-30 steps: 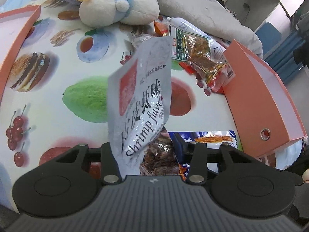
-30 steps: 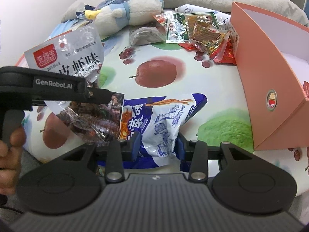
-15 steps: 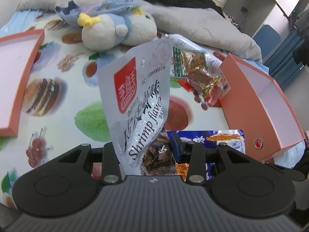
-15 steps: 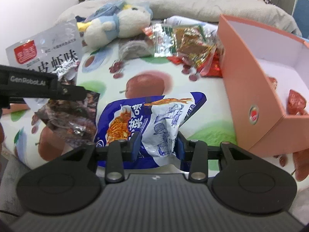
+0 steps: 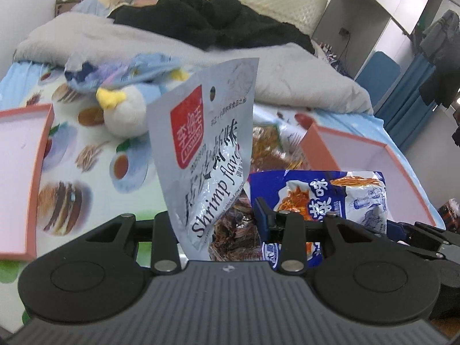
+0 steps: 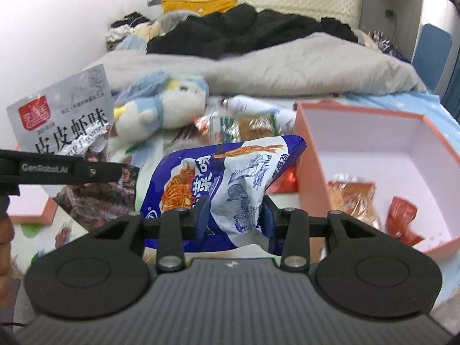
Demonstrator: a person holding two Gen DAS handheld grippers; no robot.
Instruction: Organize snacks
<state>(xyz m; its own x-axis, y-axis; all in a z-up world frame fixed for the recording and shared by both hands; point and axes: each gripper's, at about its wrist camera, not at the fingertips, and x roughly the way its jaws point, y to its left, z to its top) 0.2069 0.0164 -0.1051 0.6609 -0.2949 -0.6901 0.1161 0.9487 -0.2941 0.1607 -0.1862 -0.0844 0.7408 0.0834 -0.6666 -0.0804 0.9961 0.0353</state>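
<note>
My left gripper is shut on a silver shrimp-flavour snack bag, which stands upright above the bed. The same bag shows at the left of the right wrist view, under the left gripper's black finger. My right gripper is shut on a blue and white snack bag, lifted off the printed sheet; this blue bag also appears in the left wrist view. An open orange box at the right holds several small snack packets. More packets lie behind the blue bag.
A plush penguin toy lies on the fruit-print sheet. A shallow orange lid sits at the left. A grey blanket and black clothes are heaped at the back. A hand shows at the left edge.
Both grippers have risen with their bags, and the sheet has dropped away below. The blue bag is off the sheet. The orange box's inside has come into view.
</note>
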